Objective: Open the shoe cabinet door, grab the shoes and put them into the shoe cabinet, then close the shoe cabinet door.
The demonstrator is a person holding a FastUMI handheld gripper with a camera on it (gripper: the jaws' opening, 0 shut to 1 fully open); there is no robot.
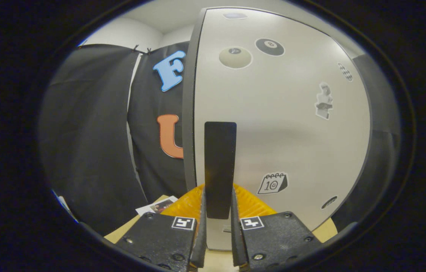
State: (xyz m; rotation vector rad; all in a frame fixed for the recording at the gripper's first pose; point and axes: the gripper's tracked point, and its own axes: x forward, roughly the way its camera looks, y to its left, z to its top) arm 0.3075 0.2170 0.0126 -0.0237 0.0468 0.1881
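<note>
Where the door (281,124) fills the view, tool (218,211) clenched on its handle (219,166), cabinet interior hidden

Even, soft overhead lighting; the pale cabinet door (281,124) shows a faint shadow band beside its dark handle (220,166). Fisheye distortion bows the door's edges. The gripper (218,241) fingers, closed on the handle, appear slightly blurred.
</note>
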